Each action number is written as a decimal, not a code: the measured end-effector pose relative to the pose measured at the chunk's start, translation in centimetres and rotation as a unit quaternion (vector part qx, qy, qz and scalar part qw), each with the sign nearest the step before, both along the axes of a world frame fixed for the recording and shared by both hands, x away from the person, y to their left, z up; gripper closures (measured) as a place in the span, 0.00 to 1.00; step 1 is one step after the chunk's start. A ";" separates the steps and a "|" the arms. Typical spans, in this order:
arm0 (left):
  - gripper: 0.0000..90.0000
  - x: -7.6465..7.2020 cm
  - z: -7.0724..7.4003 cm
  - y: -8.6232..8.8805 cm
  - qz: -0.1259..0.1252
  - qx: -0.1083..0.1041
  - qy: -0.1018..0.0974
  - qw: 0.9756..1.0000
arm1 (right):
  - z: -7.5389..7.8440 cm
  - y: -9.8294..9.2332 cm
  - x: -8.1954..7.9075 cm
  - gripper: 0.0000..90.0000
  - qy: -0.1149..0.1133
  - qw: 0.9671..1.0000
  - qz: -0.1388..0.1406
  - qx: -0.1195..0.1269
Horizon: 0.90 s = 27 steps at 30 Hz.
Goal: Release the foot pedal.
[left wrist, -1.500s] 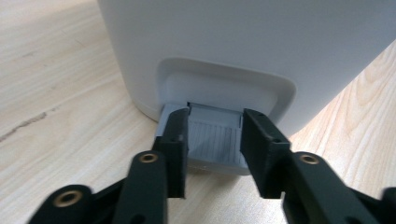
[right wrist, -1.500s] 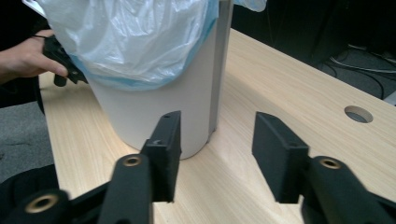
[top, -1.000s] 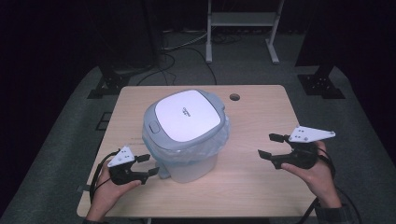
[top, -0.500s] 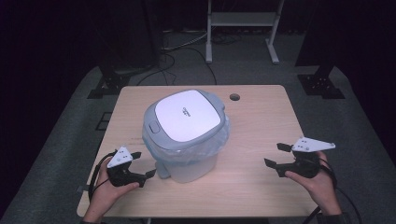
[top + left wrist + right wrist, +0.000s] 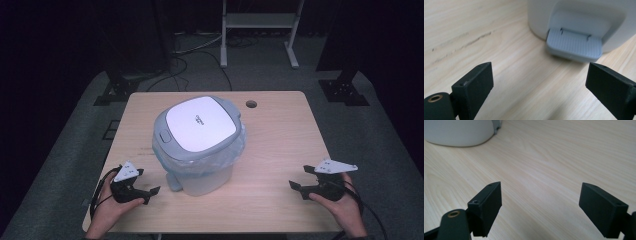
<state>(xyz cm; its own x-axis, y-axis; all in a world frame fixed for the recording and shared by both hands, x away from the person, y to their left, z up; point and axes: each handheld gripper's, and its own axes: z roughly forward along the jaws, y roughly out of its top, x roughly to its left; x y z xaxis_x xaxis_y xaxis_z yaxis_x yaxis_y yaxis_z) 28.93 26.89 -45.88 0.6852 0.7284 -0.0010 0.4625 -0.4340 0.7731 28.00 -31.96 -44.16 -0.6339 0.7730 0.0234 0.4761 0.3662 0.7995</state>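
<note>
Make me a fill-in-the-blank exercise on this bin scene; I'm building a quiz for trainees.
1. The bin's lid is ____.
2. The left gripper points at the bin's grey ____.
3. Between the right gripper's open jaws lies bare ____.

Missing words: shut; pedal; table

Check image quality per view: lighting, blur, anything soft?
High view: table evenly lit, room behind nearly black, soft shadow under the bin, lid glare mild. Left gripper view: pedal sharp, near jaws slightly soft. Right gripper view: wood grain crisp, bin base blurred at the top-left corner.
</note>
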 end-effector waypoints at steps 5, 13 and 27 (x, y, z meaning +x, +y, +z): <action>0.07 0.0 -0.7 0.2 0.003 0.018 0.009 1.000 | -1.1 -0.4 0.0 0.19 0.013 1.000 -0.005 -0.008; 0.07 0.2 -1.7 0.4 0.007 0.037 0.023 0.999 | -2.3 -0.8 0.2 0.19 0.024 0.999 -0.013 -0.022; 0.02 0.4 -2.3 0.7 0.019 0.035 0.028 0.999 | -3.8 -0.6 0.5 0.19 0.045 0.998 -0.008 -0.042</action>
